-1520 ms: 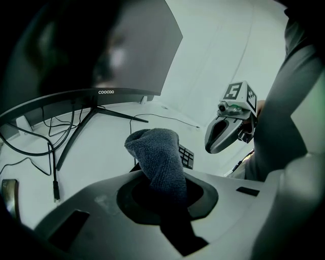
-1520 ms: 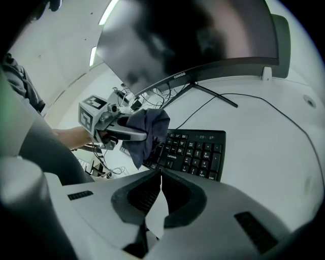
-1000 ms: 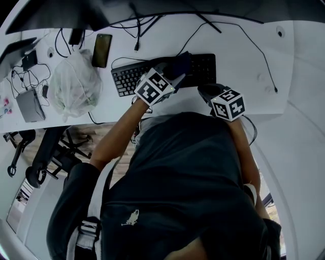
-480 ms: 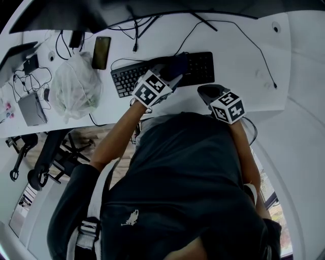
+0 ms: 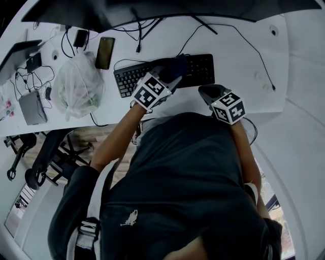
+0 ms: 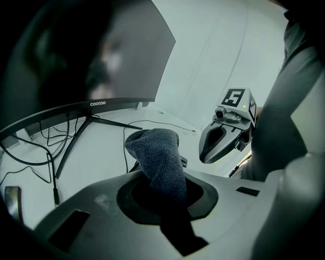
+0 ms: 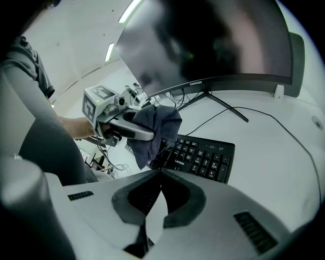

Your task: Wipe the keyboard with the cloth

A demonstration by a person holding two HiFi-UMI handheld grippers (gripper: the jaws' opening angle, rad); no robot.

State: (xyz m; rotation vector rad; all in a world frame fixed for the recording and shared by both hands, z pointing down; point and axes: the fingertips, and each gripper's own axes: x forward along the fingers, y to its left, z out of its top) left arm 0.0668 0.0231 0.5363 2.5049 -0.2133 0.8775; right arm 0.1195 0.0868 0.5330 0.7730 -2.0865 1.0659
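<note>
A black keyboard (image 5: pixel 203 68) lies on the white desk (image 5: pixel 238 56) in front of the monitor. My left gripper (image 5: pixel 170 72) is shut on a dark grey-blue cloth (image 5: pixel 175 65), which rests over the middle of the keyboard. In the left gripper view the cloth (image 6: pixel 157 152) bunches up out of the jaws of that gripper (image 6: pixel 158 179). My right gripper (image 5: pixel 209 92) hovers near the desk's front edge, right of the cloth, shut with nothing in it. In the right gripper view, the right gripper (image 7: pixel 158 174) faces the keyboard (image 7: pixel 203 155), with the cloth (image 7: pixel 155 127) hanging from the left one.
A phone (image 5: pixel 105 52) and a crumpled plastic bag (image 5: pixel 78 84) lie left of the keyboard, with cables and a small grey box (image 5: pixel 31 106) farther left. The curved monitor (image 5: pixel 152 7) stands behind. A thin cable (image 5: pixel 254 43) crosses the desk's right side. An office chair (image 5: pixel 45 152) stands below.
The left gripper with the cloth has shifted slightly left over the keyboard. The right gripper has barely moved.
</note>
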